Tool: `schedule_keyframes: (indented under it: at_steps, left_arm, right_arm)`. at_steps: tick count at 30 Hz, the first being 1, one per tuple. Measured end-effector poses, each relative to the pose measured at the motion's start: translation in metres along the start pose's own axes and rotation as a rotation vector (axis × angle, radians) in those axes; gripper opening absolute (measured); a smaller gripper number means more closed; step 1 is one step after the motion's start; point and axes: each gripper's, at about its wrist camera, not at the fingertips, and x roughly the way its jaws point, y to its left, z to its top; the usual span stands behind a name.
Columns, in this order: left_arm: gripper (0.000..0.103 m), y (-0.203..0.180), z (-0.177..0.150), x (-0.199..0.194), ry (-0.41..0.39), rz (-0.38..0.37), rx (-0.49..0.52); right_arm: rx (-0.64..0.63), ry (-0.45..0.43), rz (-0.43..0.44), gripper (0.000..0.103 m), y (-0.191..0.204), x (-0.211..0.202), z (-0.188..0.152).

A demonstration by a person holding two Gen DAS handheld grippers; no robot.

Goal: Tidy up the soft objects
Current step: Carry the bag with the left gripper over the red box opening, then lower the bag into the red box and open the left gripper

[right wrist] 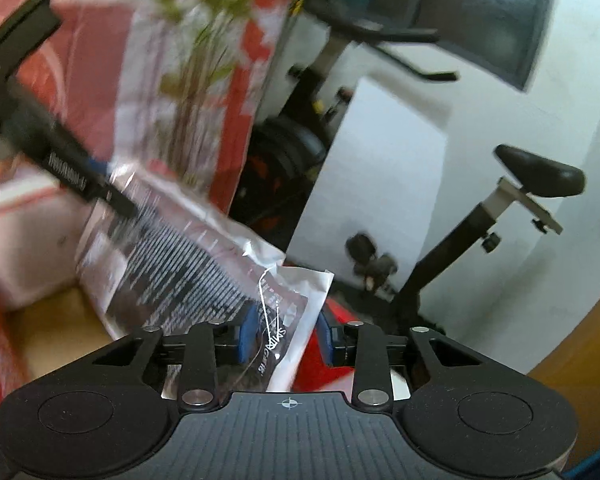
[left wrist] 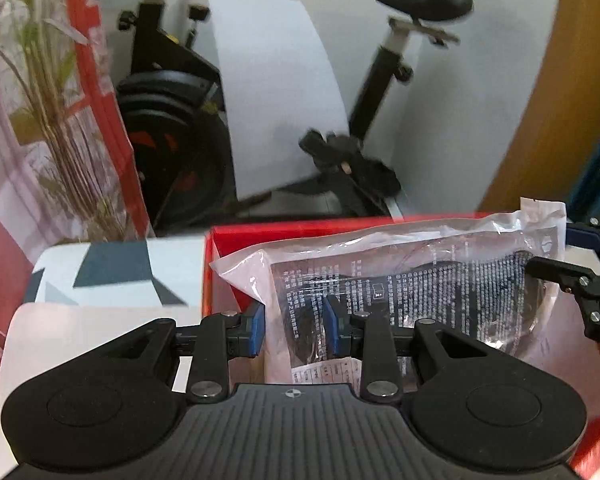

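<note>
Exercise bike behind, red box below you. Plastic packet hangs over the box (printed, dark item inside). Your left gripper and right gripper each pinch one end of it.

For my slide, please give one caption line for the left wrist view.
Left gripper holds a printed plastic bag over a red box, exercise bike behind.

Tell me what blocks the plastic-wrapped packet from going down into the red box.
Nothing visible blocks it. The plastic-wrapped packet already hangs over the open red box, with the left gripper and right gripper at opposite ends. Bare cardboard floor shows below, beside a white package.
</note>
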Motion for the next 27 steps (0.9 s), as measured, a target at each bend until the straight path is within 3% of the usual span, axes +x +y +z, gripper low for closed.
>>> schedule_keyframes:
  at_steps: [5, 13, 21, 27]
  left_arm:
    - [0.032, -0.007, -0.003, -0.007, 0.002, -0.028, 0.044]
    - [0.032, -0.004, 0.007, -0.004, -0.044, 0.018, -0.021]
    - [0.032, -0.015, -0.005, 0.015, 0.049, 0.071, 0.067]
    - [0.032, -0.003, -0.003, 0.011, 0.046, 0.049, 0.006]
  right_arm:
    - [-0.118, 0.118, 0.033, 0.022, 0.016, 0.0, -0.005]
    - [-0.109, 0.029, -0.036, 0.02, 0.017, 0.004, 0.006]
    - [-0.104, 0.137, -0.019, 0.02, 0.019, 0.036, 0.002]
    - [-0.081, 0.174, -0.036, 0.02, 0.024, 0.044, 0.009]
